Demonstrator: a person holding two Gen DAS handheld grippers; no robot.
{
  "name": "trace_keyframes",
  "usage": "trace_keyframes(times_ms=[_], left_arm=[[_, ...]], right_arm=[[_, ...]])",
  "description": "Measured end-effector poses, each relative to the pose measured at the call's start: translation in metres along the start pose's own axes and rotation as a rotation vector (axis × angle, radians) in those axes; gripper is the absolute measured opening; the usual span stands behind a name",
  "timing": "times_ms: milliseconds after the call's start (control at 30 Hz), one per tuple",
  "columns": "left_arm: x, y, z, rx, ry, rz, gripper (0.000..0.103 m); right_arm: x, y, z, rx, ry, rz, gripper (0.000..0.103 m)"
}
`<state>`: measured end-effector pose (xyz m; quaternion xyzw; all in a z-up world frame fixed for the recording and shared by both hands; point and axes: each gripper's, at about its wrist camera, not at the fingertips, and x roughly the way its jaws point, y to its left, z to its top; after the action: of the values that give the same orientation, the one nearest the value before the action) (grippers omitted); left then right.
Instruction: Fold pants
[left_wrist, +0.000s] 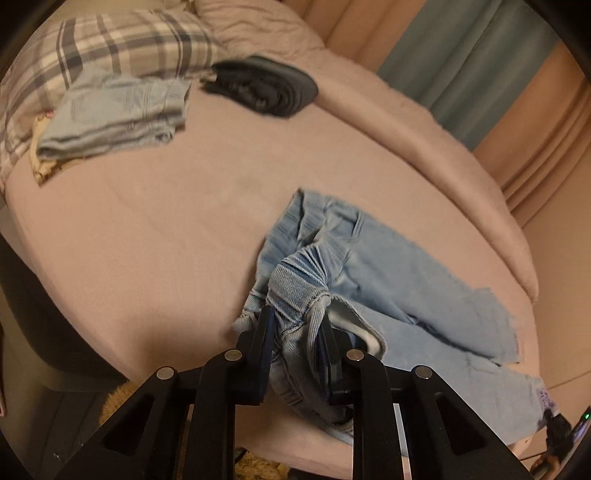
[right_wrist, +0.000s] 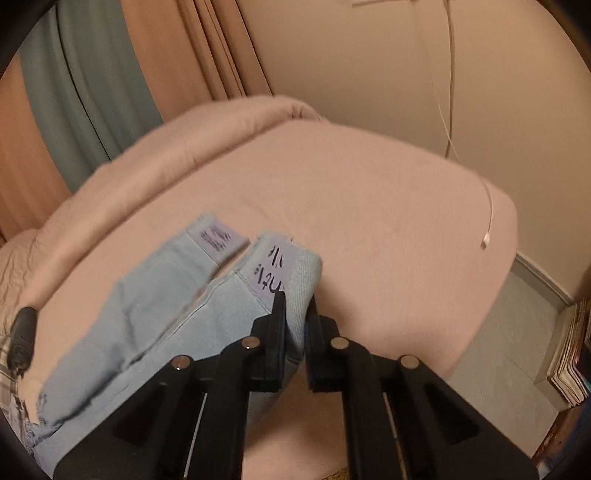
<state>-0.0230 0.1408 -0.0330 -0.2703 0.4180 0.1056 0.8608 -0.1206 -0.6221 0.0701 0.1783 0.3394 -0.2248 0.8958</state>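
Light blue jeans (left_wrist: 373, 273) lie on a pink bed (left_wrist: 147, 229), stretched toward the right. My left gripper (left_wrist: 295, 321) is shut on the bunched waistband, which bulges up between its black fingers. In the right wrist view the two leg ends (right_wrist: 155, 306) point away, each with a pale label. My right gripper (right_wrist: 295, 299) is shut on the hem of the nearer leg, beside a label with black handwriting (right_wrist: 271, 275). The cloth is lifted slightly at both grips.
A folded pair of light jeans (left_wrist: 114, 114) and a folded dark garment (left_wrist: 266, 88) lie at the far side of the bed, by a plaid cover (left_wrist: 122, 44). Curtains (left_wrist: 461, 66) hang behind. A white cable (right_wrist: 487, 206) dangles at the bed's right corner; books (right_wrist: 569, 350) stand on the floor.
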Motion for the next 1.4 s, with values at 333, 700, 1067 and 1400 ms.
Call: trace_keyframes(times_ms=[333,700,1067,1400], left_arm=[[0.054,0.015,-0.025,0.084,0.142,0.089,0.023],[-0.012,-0.006,0.005,0.099,0.05,-0.034,0.087],[0.029,-0.049,0.009,0.132,0.13,-0.198,0.087],[0.044,-0.056,-0.005,0.113,0.225,-0.207,0.087]], right_arm=[[0.071,-0.028,-0.046,-0.026,0.218,-0.14,0.011],[0.017,0.008,-0.002,-0.093,0.148,-0.206,0.085],[0.094,0.172,0.035,-0.016,0.387,0.245,0.093],[0.221,0.301,0.028,-0.143,0.5,-0.061,0.088]])
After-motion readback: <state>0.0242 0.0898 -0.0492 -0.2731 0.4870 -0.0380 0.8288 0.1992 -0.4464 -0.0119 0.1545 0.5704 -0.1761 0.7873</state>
